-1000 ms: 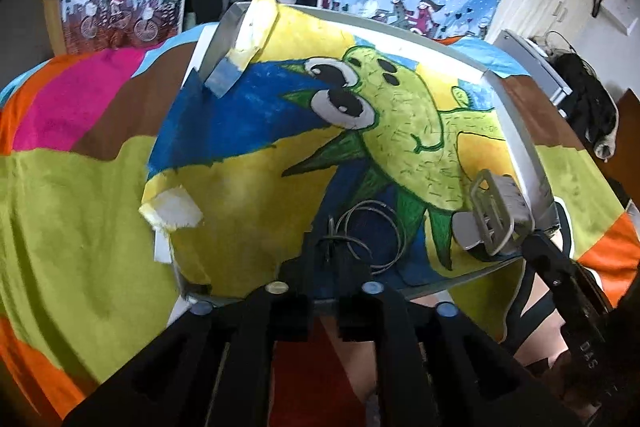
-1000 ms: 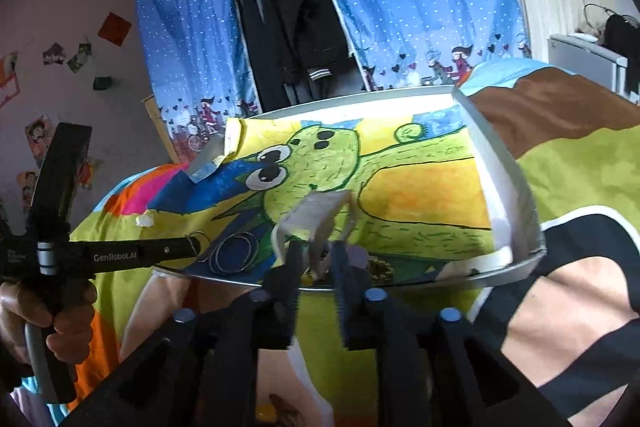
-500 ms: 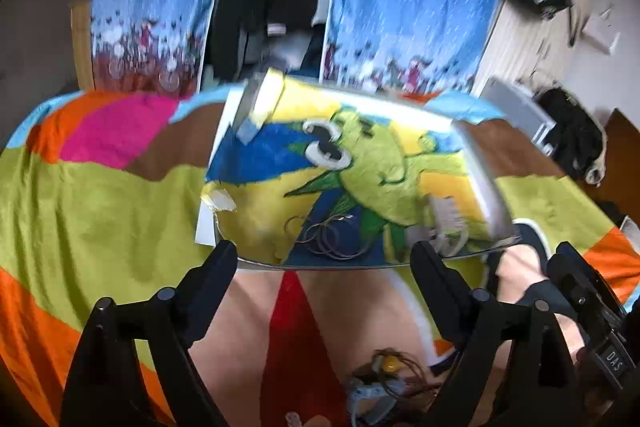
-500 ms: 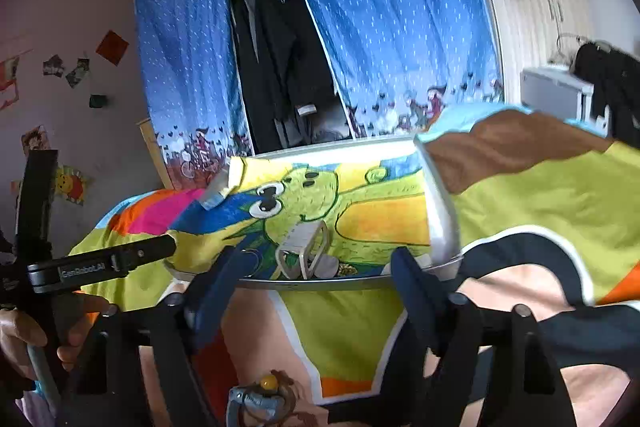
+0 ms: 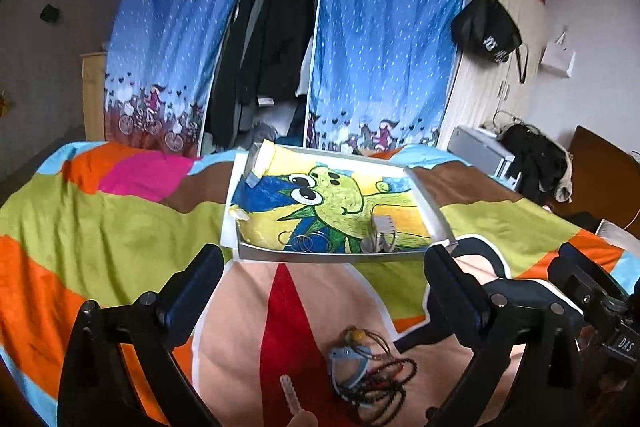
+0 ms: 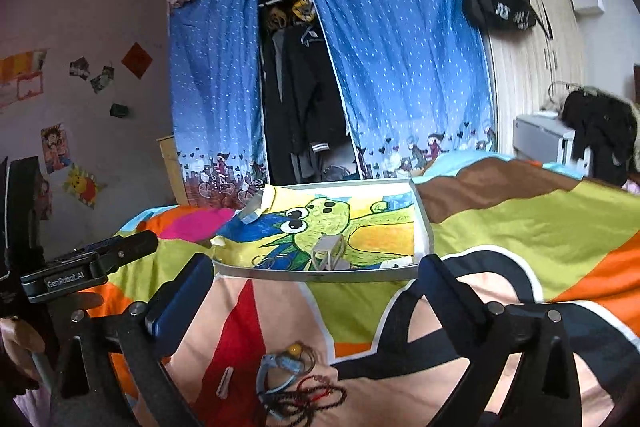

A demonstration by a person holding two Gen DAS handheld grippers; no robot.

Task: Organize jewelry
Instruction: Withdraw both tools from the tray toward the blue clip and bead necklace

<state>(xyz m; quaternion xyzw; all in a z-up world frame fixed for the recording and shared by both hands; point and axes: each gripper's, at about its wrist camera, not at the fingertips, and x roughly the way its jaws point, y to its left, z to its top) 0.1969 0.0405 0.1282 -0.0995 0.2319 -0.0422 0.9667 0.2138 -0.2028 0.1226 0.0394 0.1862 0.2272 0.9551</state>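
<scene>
Now both grippers, left gripper (image 5: 324, 283) and right gripper (image 6: 316, 287), have backed away from the tray (image 5: 340, 255), jaws wide open, empty. The bangles (image 5: 304, 241) and hair claw (image 5: 380, 237) are left inside it; the bead pile (image 5: 368, 375) in front of the tray looks next.

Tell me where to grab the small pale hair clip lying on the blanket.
Grip the hair clip across its narrow width near the middle, coming straight down. It lies flat on the blanket, long and thin, beside the bead pile, so the fingers should straddle its long sides. Both grippers are open.
</scene>
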